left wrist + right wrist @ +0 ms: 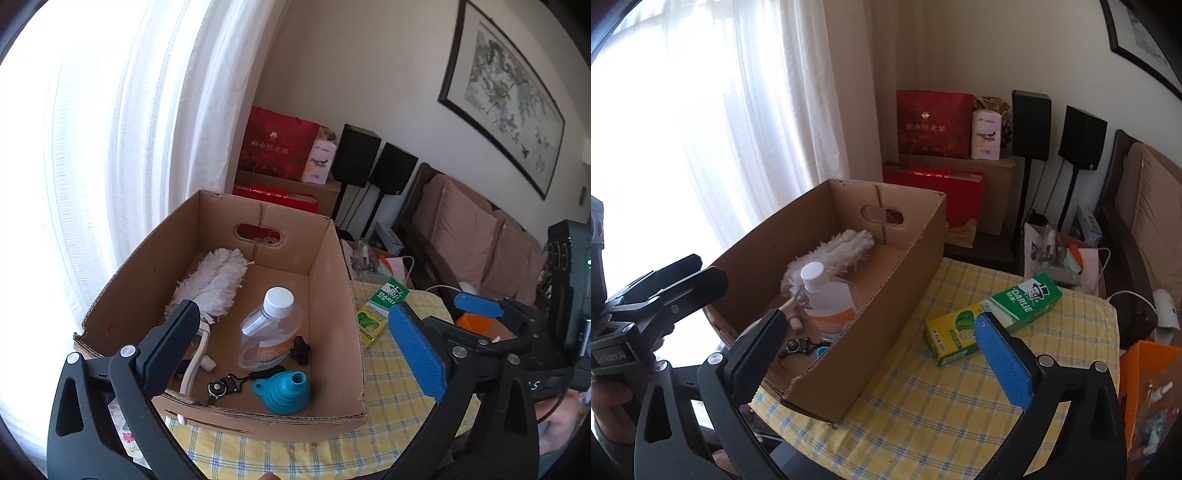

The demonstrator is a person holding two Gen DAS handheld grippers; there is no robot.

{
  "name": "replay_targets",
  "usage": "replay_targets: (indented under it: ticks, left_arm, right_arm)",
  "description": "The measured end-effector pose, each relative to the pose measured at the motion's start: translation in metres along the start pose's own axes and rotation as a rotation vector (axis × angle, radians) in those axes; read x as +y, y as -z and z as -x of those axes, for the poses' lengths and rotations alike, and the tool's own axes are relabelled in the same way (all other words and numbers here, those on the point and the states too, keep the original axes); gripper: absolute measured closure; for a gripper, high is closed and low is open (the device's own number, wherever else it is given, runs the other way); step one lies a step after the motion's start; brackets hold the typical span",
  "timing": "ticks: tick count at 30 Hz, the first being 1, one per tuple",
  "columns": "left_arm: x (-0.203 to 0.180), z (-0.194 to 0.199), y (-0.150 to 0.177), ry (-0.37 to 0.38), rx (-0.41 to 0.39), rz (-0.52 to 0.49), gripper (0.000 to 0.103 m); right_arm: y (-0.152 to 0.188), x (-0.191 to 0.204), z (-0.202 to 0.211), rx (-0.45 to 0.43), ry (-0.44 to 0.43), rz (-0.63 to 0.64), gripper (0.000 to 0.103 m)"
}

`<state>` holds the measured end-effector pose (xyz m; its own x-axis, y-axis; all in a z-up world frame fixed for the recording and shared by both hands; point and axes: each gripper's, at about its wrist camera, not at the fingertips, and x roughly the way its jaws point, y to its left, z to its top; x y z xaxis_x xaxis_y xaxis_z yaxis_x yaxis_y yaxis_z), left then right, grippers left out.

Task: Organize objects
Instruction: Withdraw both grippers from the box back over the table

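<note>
An open cardboard box [334,291] [886,314] stands on the yellow checked tablecloth [391,398] [960,398]. Inside lie a white duster [216,284] [831,254], a clear bottle with a white cap [267,332] [827,299], a teal funnel [282,393], a black lanyard [221,386] and a small black clip [301,349]. A green and yellow Darlie toothpaste carton [380,312] [993,317] lies on the cloth right of the box. My left gripper [295,347] is open and empty above the box's near end. My right gripper [882,350] is open and empty, near the carton.
Red gift bags [934,125], a tissue pack [986,134] and two black speakers [1056,129] stand behind the table by the white curtain [738,110]. A brown sofa [472,236] is at the right. An orange box [1145,391] sits off the table's right edge.
</note>
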<state>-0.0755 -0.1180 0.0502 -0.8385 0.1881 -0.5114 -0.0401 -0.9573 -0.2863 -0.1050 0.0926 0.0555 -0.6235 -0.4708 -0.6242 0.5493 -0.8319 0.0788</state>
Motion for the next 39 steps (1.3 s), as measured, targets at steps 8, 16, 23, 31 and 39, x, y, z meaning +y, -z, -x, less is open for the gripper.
replay_targets:
  ticks: [8, 16, 23, 31, 39]
  left_arm:
    - [-0.031, -0.005, 0.006, 0.007, 0.015, -0.075, 0.000]
    - [-0.060, -0.013, 0.012, 0.033, 0.040, -0.113, 0.000]
    - [-0.081, -0.019, 0.015, 0.060, 0.055, -0.132, 0.000]
    - [-0.104, -0.032, 0.021, 0.100, 0.072, -0.161, 0.000]
    - [-0.127, -0.051, 0.032, 0.118, 0.106, -0.184, 0.000]
  right_arm:
    - [0.005, -0.019, 0.013, -0.015, 0.052, -0.018, 0.000]
    - [0.012, -0.044, 0.026, -0.027, 0.086, -0.060, 0.000]
    - [0.019, -0.060, 0.035, -0.037, 0.112, -0.083, 0.000]
    - [0.028, -0.085, 0.040, -0.024, 0.145, -0.118, 0.000]
    - [0.038, -0.104, 0.042, -0.016, 0.171, -0.143, 0.000]
